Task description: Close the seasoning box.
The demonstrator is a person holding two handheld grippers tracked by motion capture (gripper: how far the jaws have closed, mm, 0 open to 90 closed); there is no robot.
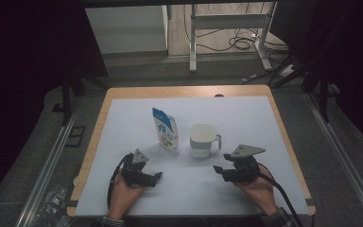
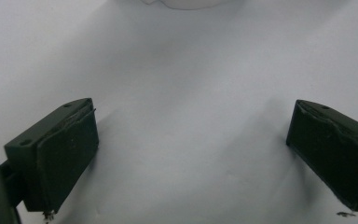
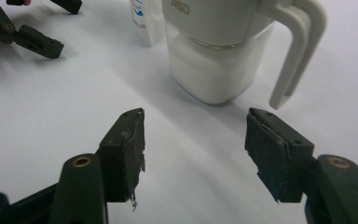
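Observation:
A white jug with a handle (image 1: pixel 203 140) stands upright at the middle of the white table sheet; it looms close ahead in the right gripper view (image 3: pixel 223 51). A blue-and-white pouch (image 1: pixel 165 131) stands just left of it, and its edge (image 3: pixel 144 21) peeks out beside the jug. My left gripper (image 1: pixel 157 176) rests low at the front left, jaws wide apart over bare sheet (image 2: pixel 191 140). My right gripper (image 1: pixel 216 169) sits at the front right, a short way from the jug, open with nothing between its jaws (image 3: pixel 196 140).
The wooden table edge (image 1: pixel 94 137) frames the sheet (image 1: pixel 246 118). Beyond the far edge stand a metal frame (image 1: pixel 227 23) and floor cables (image 1: pixel 246 42). The left gripper's jaws (image 3: pixel 42 42) lie at the top left of the right gripper view.

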